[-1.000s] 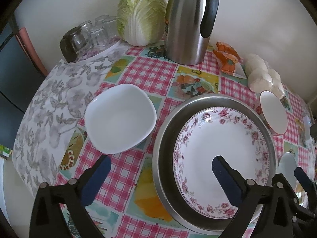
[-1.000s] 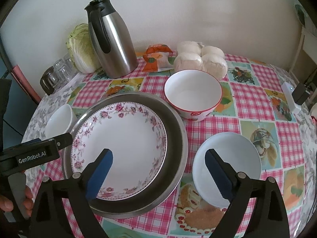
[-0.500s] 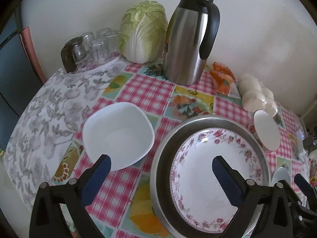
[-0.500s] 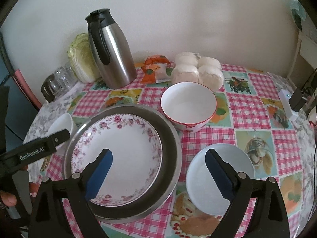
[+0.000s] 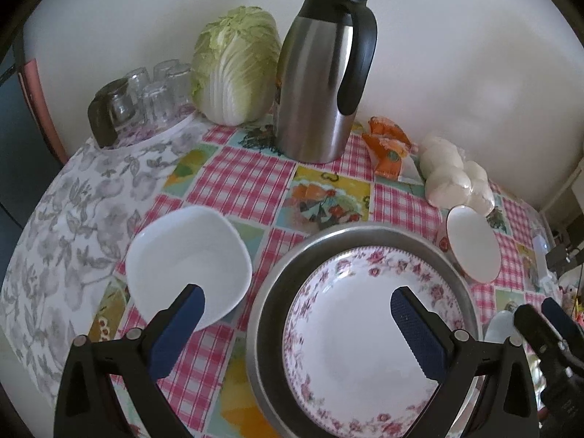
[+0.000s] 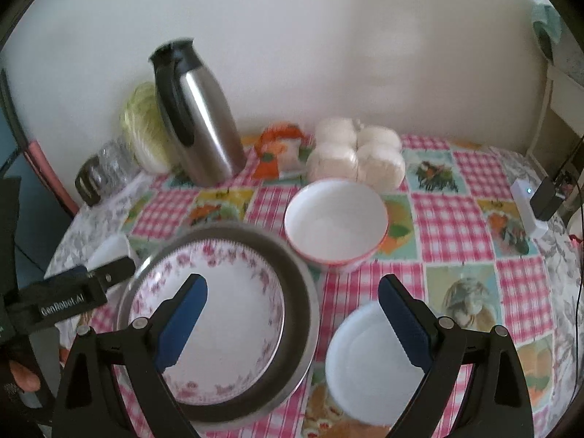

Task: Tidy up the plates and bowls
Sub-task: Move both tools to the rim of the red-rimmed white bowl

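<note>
A rose-patterned plate (image 5: 368,325) lies inside a wide steel basin (image 5: 272,304); both show in the right wrist view, plate (image 6: 233,314) and basin (image 6: 297,314). A square white bowl (image 5: 188,255) sits to its left. A red-rimmed bowl (image 6: 335,224) stands behind the basin, and a plain white bowl (image 6: 368,368) lies near the front. My left gripper (image 5: 297,304) is open and empty above the table, between white bowl and plate. My right gripper (image 6: 292,292) is open and empty above the basin's right edge.
A steel thermos jug (image 5: 321,73), a napa cabbage (image 5: 235,65), upturned glasses (image 5: 146,98), an orange snack packet (image 5: 388,146) and bagged white buns (image 5: 454,179) line the back by the wall. A white charger and black plug (image 6: 536,204) lie at the right edge.
Both grippers have pulled back and risen, so the table looks smaller and lower in both views. Jaws stay open. No dish has moved.
</note>
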{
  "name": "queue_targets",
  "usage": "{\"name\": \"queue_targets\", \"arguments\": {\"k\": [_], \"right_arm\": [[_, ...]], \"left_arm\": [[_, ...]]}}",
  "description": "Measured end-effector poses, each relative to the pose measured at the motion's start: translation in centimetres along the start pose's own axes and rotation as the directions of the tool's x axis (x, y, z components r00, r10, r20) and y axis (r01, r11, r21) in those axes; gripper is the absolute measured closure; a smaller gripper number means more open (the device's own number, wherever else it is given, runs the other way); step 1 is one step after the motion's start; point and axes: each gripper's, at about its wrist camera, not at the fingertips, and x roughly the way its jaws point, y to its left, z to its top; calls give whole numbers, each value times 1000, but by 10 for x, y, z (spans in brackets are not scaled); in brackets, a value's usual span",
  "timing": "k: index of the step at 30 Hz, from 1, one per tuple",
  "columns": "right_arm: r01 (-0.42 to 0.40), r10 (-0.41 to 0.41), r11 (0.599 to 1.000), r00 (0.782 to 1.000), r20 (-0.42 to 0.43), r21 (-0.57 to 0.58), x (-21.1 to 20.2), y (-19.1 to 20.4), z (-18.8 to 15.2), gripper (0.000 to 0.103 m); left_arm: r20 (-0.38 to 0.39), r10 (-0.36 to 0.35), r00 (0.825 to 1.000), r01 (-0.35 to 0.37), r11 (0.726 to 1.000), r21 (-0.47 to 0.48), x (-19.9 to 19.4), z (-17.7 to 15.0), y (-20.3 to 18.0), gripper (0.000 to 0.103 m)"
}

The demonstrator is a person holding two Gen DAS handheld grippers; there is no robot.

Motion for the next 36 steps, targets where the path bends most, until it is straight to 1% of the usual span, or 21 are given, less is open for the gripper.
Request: {"name": "queue_targets", "arguments": {"k": [3, 6, 11, 14, 17, 19, 23, 26, 28, 29, 30, 31, 32, 33, 34, 36], "right_arm": [[31, -31, 999, 999, 35, 13, 2, -8, 8, 8], [64, -66, 996, 997, 37, 58, 9, -23, 15, 8], [89, -95, 978, 995, 21, 191, 25, -64, 22, 8], [76, -82, 969, 997, 13, 236, 35, -82, 24, 8], [84, -83, 959, 996, -14, 271, 51, -96, 25, 8], [85, -80, 957, 996, -31, 278, 58, -100, 25, 8], [87, -73, 954, 996, -61, 285, 75, -107, 27, 8], [96, -73, 954, 993, -93, 284, 86, -108, 25, 8], [97, -67, 951, 992, -109, 294, 93, -110, 23, 8], [94, -62, 950, 991, -115, 297, 97, -110, 23, 9], [94, -60, 950, 991, -121, 297, 100, -111, 23, 10], [95, -58, 950, 990, -130, 297, 103, -110, 22, 14], [94, -54, 950, 989, -140, 298, 107, -109, 21, 21], [91, -47, 949, 988, -150, 303, 111, -109, 20, 24], [86, -38, 947, 987, -159, 309, 114, -109, 19, 27], [76, -22, 946, 985, -172, 316, 120, -108, 17, 28]], "left_arm": [[15, -1, 1000, 1, 1000, 3, 2, 7, -5, 0], [24, -12, 1000, 12, 1000, 12, 7, 13, -13, 0], [18, -13, 1000, 12, 999, 50, 19, 17, -31, 0], [8, -9, 1000, 9, 998, 58, 28, 19, -40, 0], [-11, -28, 1000, 28, 999, 43, 37, 23, -45, 0], [-17, -25, 1000, 26, 998, 52, 41, 25, -49, 0], [-15, 20, 1000, -18, 995, 99, 43, 33, -62, 0], [-25, 20, 999, -17, 995, 93, 44, 45, -72, 0], [-40, 15, 999, -11, 993, 114, 48, 55, -86, 1], [-46, 17, 999, -11, 991, 134, 51, 59, -93, 1], [-54, 19, 998, -10, 987, 159, 54, 62, -103, 4], [-72, 19, 997, -5, 983, 183, 58, 65, -114, 9], [-87, 18, 996, -1, 981, 193, 62, 67, -120, 12], [-108, 17, 994, 5, 980, 201, 67, 69, -128, 14], [-127, 13, 992, 13, 979, 205, 71, 71, -134, 14], [-141, 12, 990, 20, 975, 223, 76, 73, -148, 15]]}}
